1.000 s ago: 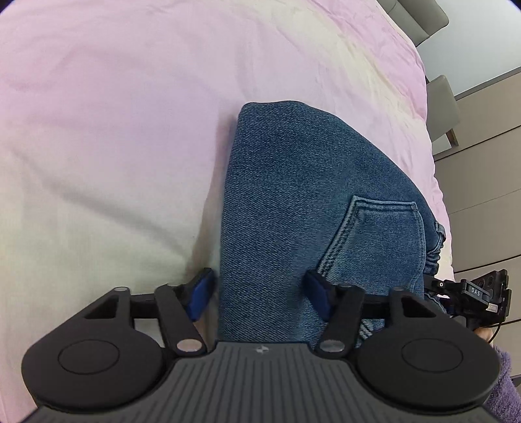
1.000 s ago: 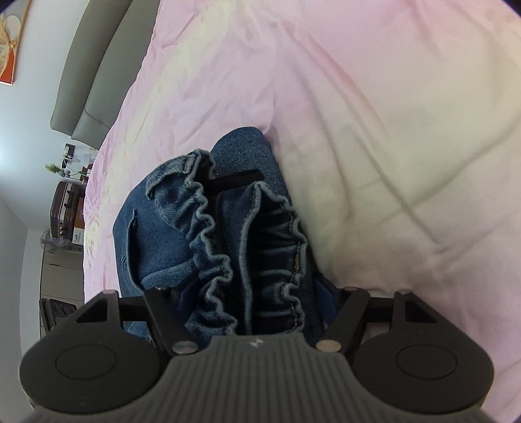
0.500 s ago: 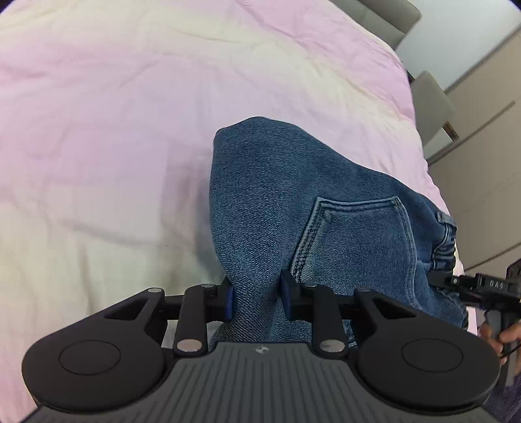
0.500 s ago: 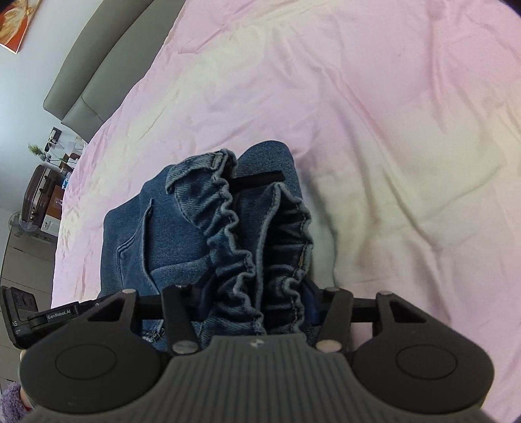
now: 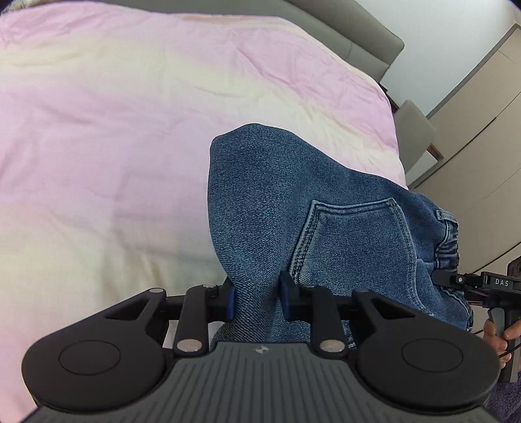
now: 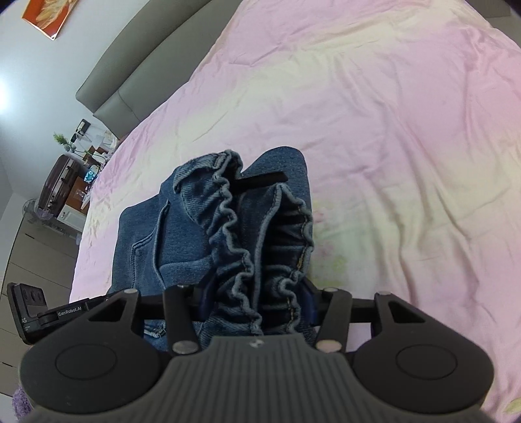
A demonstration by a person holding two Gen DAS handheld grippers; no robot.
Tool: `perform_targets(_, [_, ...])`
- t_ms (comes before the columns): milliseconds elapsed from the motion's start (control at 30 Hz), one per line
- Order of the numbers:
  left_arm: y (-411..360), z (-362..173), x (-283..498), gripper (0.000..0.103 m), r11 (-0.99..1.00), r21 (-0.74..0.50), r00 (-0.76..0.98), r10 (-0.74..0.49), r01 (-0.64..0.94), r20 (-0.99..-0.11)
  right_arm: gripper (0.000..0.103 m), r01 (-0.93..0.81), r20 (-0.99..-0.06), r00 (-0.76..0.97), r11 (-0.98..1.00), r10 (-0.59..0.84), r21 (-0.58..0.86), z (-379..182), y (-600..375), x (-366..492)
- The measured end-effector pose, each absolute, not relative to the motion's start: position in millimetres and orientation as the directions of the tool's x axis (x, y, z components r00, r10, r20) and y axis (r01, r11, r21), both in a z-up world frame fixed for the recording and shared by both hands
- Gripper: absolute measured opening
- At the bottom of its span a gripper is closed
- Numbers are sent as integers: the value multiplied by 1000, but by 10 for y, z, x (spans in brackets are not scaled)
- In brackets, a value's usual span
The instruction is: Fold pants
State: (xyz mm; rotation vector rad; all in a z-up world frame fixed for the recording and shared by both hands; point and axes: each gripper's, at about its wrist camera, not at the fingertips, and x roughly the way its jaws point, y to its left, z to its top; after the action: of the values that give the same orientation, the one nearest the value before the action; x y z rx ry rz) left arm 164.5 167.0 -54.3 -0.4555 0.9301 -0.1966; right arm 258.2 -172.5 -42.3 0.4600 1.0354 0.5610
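L gripper [image 5: 256, 300]: your blue pads are pinched on a denim fold at the pocket side; jaws have just been closing, cloth squeezed between them.
R gripper [image 6: 257, 304]: your pads are clamped on the bunched elastic waistband; jaws have just been closing too, thick gather of cloth between them.
Pants [image 5: 293, 208]: blue denim, hanging from both grips, draped forward and down toward the bed; far end looks to rest on the cover, can't tell how much of it. They sit near the bed's side edge that runs by the wardrobe.
Pocket [image 5: 351, 234]: back patch pocket w/ double stitching, just beyond the L gripper's right pad, faces up.
Waistband [image 6: 257, 234]: ruffled, open mouth toward the R cam; a dark strip lies across the inside near its far end.
Your R hand [image 5: 498, 335]: at the L cam's right edge, fingers around the other gripper's handle.
Bed [image 5: 114, 130]: pink-and-cream cover, lightly wrinkled, spreads wide beyond the pants.
Headboard [image 6: 130, 71]: grey, padded, along the bed's far edge.
Wardrobe [image 5: 482, 136]: beige panels past the bed's side edge.
Suitcase [image 6: 55, 185]: dark, stands off the bed's far corner beside a cluttered small table.
Picture [image 6: 49, 16]: orange, on the wall above the headboard.
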Motion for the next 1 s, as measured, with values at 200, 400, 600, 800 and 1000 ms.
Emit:
perform_targets(200, [2218, -220, 1495, 28, 920, -388, 619, -272, -58, -737, 47, -288, -604, 364, 703, 709, 650, -224, -950, 2578])
perform_targets(400, [2665, -93, 1449, 28, 947, -312, 612, -199, -83, -766, 47, -313, -558, 315, 638, 768, 703, -208, -178, 2576])
perform_targets(600, [3091, -268, 1472, 28, 950, -279, 571, -154, -137, -806, 46, -306, -555, 245, 606, 795, 734, -452, 542, 2639])
perform_targets(800, [3326, -537, 1558, 28, 952, -252, 529, -126, -173, -839, 46, -300, -570, 189, 599, 800, 742, -790, 1118, 2780])
perform_targets(1000, [3267, -950, 1804, 28, 955, -236, 466, -129, -180, -876, 46, -298, -611, 142, 622, 779, 724, -1198, 1499, 2896])
